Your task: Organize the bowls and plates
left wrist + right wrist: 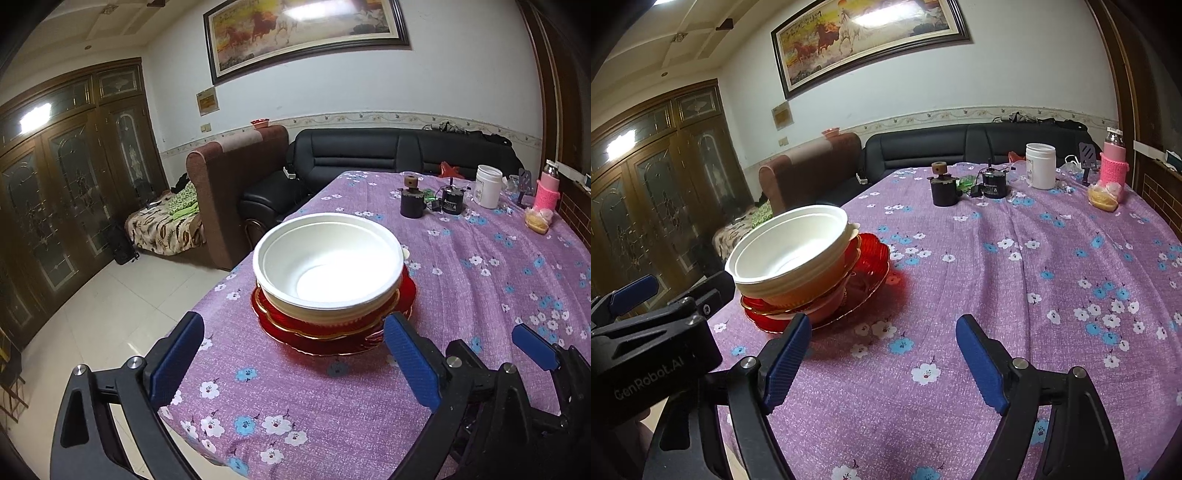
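Hovering low over the purple flowered tablecloth, the left gripper has its two blue fingers spread wide, and nothing is between them; the stack of dishes stands just in front of this gap, not touched by either finger. The right gripper is also wide open and empty, with only bare cloth between its blue fingers, and the stack is to the front and left of it. In the left wrist view the tip of the right gripper shows at the lower right edge, and in the right wrist view the left gripper's black body shows at the lower left, close beside the stack. The stack is the landmark here: a white bowl sits on top, tilted a little, with at least one more light bowl nested under it, and all of this rests on red plates with a gold rim, which lie near the left edge of the table. Well behind the stack, at the far end of the table, stand a small dark pot with a wooden knob, a black round device, a white jar and a pink covered bottle. Behind the stack, past the table, is a black sofa, and beyond the stack to the left is a brown armchair. A framed horse painting hangs on the wall above.
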The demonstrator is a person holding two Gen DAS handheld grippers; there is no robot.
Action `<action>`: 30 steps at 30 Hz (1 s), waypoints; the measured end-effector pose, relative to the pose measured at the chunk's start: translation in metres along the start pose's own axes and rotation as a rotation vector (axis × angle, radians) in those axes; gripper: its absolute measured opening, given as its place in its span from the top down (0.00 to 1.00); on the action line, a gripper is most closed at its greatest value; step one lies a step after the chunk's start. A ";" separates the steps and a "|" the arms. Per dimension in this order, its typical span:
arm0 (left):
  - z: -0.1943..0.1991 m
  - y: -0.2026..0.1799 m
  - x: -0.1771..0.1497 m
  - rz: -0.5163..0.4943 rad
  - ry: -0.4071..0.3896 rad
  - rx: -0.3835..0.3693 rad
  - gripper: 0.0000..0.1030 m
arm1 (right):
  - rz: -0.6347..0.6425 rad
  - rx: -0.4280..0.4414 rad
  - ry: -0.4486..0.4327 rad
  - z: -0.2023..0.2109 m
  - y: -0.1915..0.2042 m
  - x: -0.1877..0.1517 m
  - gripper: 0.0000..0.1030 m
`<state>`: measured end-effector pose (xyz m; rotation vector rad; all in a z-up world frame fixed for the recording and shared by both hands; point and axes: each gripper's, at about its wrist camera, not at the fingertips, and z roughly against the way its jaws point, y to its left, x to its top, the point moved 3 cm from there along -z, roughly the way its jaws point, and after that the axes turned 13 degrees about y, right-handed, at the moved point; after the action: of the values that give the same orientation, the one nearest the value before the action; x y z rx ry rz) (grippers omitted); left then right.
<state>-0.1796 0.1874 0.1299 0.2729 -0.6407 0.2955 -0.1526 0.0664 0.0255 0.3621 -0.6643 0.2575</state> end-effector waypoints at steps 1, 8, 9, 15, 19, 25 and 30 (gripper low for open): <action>-0.001 -0.001 0.000 -0.002 0.003 -0.003 0.05 | 0.001 0.000 0.004 -0.001 0.000 0.000 0.18; -0.014 -0.009 -0.003 -0.016 0.038 -0.024 0.05 | 0.004 0.005 0.042 -0.013 0.001 -0.004 0.17; -0.017 -0.009 -0.003 -0.016 0.043 -0.027 0.05 | 0.004 0.005 0.049 -0.015 0.001 -0.005 0.17; -0.023 -0.006 -0.005 0.014 0.030 -0.047 0.05 | -0.001 0.014 0.077 -0.026 0.002 -0.009 0.17; -0.013 0.006 -0.005 0.076 -0.056 -0.030 0.05 | -0.002 0.028 0.079 -0.030 0.002 -0.010 0.17; 0.004 0.028 -0.005 0.160 -0.200 -0.024 0.00 | 0.017 0.037 0.079 -0.035 0.008 -0.008 0.17; -0.008 0.027 -0.003 0.113 -0.147 0.034 0.00 | 0.054 0.040 0.096 -0.042 0.019 -0.003 0.17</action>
<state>-0.1869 0.2142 0.1262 0.2934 -0.7980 0.3974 -0.1388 0.1005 -0.0022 0.3679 -0.5756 0.3376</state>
